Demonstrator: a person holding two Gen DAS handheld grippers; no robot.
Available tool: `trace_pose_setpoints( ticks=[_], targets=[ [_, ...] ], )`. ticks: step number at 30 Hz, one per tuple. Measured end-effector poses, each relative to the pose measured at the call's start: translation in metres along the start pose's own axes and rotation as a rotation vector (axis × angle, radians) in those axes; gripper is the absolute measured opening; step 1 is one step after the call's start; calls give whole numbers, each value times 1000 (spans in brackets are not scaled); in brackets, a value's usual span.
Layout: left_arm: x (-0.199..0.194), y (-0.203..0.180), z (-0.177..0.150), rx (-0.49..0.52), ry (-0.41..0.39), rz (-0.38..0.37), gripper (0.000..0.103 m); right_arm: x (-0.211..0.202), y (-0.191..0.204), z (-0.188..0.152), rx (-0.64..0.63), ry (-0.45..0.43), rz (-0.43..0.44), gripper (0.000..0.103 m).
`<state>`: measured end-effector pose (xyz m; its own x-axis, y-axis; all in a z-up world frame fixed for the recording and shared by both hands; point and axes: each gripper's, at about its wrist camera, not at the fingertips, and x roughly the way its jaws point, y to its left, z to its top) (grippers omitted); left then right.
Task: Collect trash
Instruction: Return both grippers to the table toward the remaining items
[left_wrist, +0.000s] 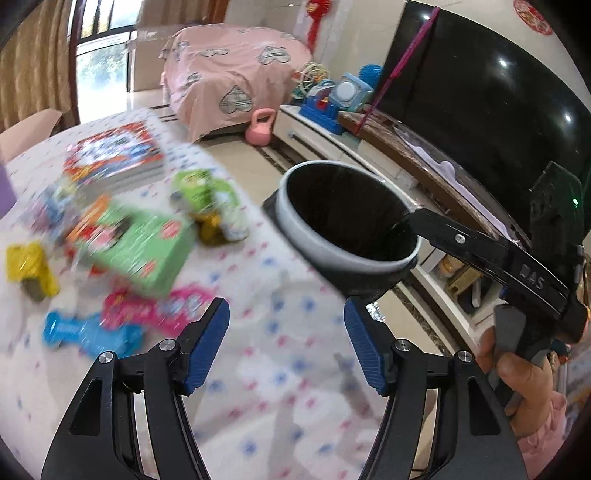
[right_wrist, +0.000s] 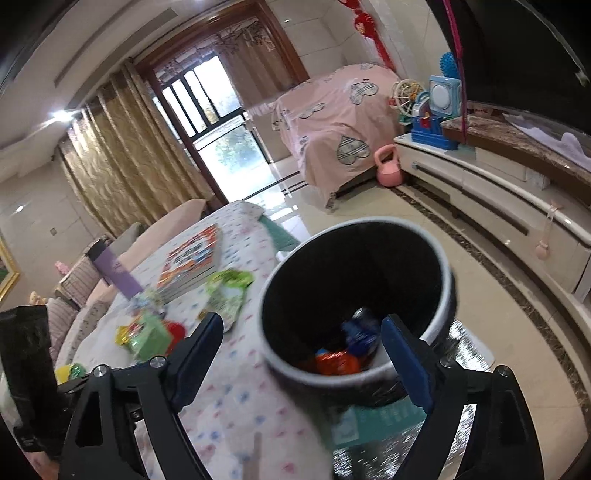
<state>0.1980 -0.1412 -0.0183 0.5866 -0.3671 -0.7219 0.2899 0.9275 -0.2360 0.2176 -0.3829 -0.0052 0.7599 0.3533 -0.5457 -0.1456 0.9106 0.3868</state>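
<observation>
A white-rimmed bin with a black liner (left_wrist: 347, 221) stands at the table's right edge; it also shows in the right wrist view (right_wrist: 354, 295), with an orange wrapper (right_wrist: 338, 362) and a blue wrapper (right_wrist: 360, 334) inside. My left gripper (left_wrist: 286, 345) is open and empty above the tablecloth. My right gripper (right_wrist: 303, 354) is open and empty, with its right finger (right_wrist: 406, 362) over the bin's near rim; in the left wrist view its finger (left_wrist: 461, 236) reaches the bin's rim. Wrappers lie on the table: green (left_wrist: 205, 195), pink (left_wrist: 155, 306), blue (left_wrist: 88, 332), yellow (left_wrist: 29, 266).
A green box (left_wrist: 136, 243) and a colourful book (left_wrist: 114, 151) lie on the dotted tablecloth (left_wrist: 288, 387). A purple bottle (right_wrist: 114, 269) stands at the far side. A TV (left_wrist: 480, 92) on a low cabinet (right_wrist: 498, 192) runs along the right. A pink kettlebell (left_wrist: 260, 127) sits on the floor.
</observation>
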Motion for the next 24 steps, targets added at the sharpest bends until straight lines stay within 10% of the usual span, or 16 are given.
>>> trace_pose_setpoints(
  ticks=[24],
  targets=[
    [-65,151,-76,-276,-12,160,66,48,135,-84,-243,181,161,89]
  ],
)
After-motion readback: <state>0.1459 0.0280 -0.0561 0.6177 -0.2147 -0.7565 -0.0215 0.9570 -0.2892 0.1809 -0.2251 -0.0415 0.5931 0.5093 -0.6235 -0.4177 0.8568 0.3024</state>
